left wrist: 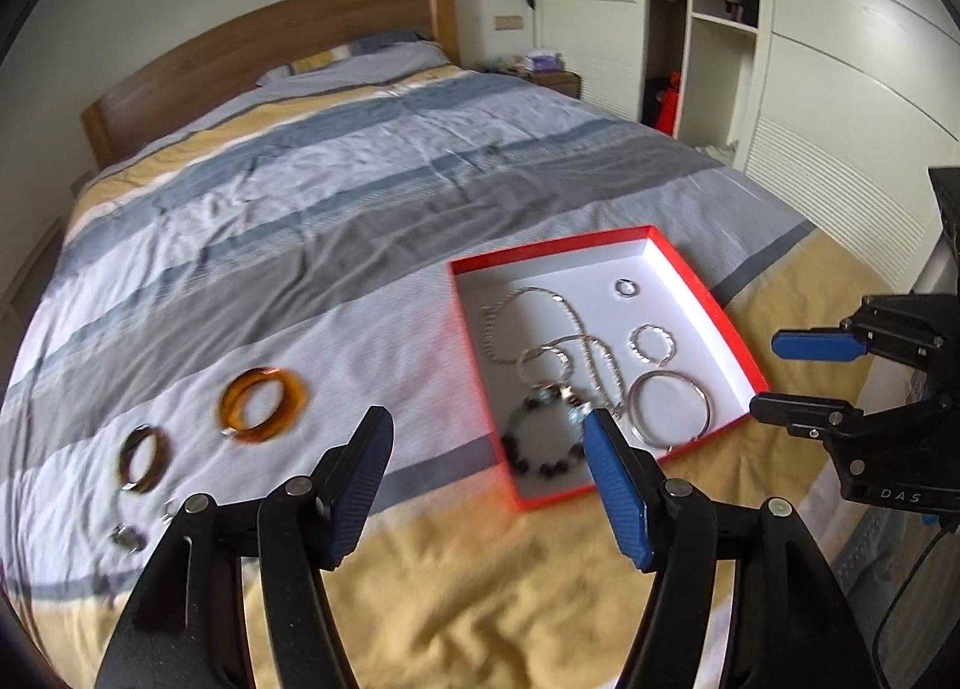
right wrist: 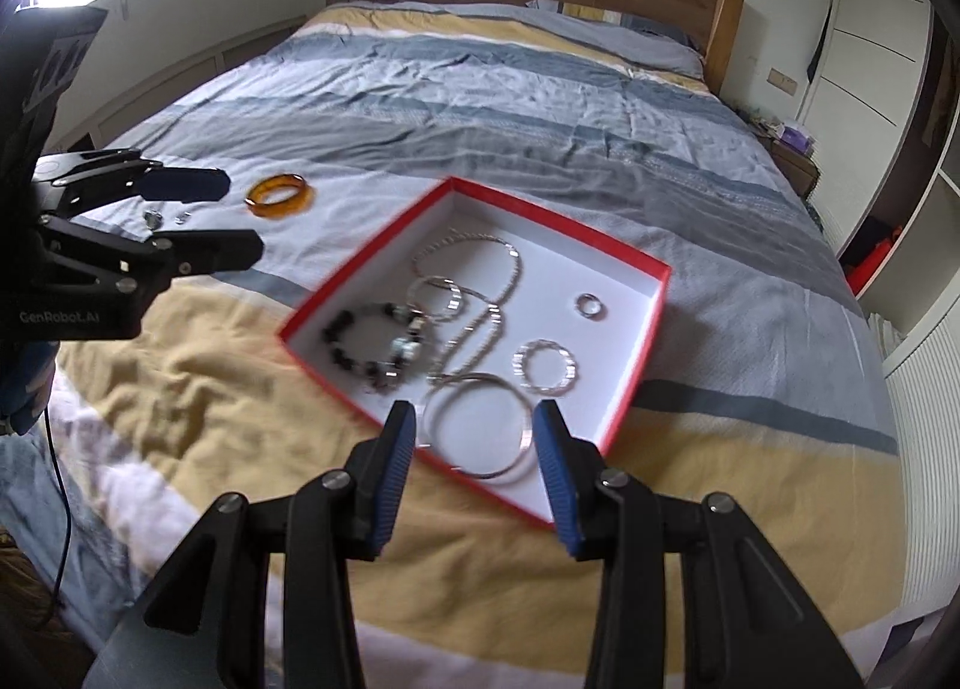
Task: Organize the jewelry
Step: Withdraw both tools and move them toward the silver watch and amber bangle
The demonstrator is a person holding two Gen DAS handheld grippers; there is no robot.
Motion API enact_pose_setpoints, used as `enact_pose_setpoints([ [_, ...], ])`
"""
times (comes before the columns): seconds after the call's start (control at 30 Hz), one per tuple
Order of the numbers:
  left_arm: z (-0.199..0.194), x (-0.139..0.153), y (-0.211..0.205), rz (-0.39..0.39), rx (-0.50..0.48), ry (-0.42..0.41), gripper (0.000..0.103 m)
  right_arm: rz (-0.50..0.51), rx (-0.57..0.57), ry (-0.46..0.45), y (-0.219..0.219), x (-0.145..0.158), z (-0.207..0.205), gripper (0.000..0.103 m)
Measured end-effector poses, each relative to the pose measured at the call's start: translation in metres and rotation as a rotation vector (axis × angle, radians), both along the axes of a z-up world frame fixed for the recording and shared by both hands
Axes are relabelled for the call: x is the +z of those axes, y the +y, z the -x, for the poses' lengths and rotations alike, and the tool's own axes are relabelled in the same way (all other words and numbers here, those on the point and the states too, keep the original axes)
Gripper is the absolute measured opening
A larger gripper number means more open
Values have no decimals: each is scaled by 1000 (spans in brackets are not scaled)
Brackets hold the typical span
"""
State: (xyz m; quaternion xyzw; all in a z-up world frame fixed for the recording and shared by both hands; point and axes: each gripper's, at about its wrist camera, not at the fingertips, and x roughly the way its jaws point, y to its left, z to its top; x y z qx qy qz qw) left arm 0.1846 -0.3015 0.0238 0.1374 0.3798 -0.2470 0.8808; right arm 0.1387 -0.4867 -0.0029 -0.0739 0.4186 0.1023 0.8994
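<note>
A red box [left wrist: 708, 293] [right wrist: 651, 263] with a white inside lies on the bed. In it are a silver chain [left wrist: 540, 299], a dark bead bracelet [right wrist: 360, 347], silver bangles [right wrist: 480, 431] and a small ring [right wrist: 590, 305]. An amber bangle [left wrist: 264, 404] [right wrist: 281, 195], a dark brown bangle [left wrist: 144, 458] and small pieces [left wrist: 129, 536] lie on the cover left of the box. My left gripper [left wrist: 489, 437] is open and empty, above the box's near left corner. My right gripper [right wrist: 474, 419] is open and empty, above the large silver bangle.
The striped bed cover [left wrist: 300, 209] stretches to a wooden headboard [left wrist: 270, 47]. A white wardrobe [left wrist: 840, 89] stands along the right side. A nightstand [left wrist: 552, 77] with a tissue box sits by the headboard.
</note>
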Motion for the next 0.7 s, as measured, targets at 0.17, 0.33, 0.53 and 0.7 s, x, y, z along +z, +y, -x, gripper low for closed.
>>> enact_pose_setpoints([
  [0.17, 24, 22, 41, 17, 54, -27, 71, -24, 14, -15, 29, 10, 14, 39],
  [0.33, 41, 38, 81, 37, 103, -47, 71, -34, 42, -28, 63, 20, 23, 39],
  [0.53, 60, 52, 122, 56, 154, -72, 72, -34, 81, -40, 101, 31, 30, 39],
  [0.7, 74, 60, 152, 75, 192, -90, 72, -28, 112, -46, 128, 39, 35, 39],
])
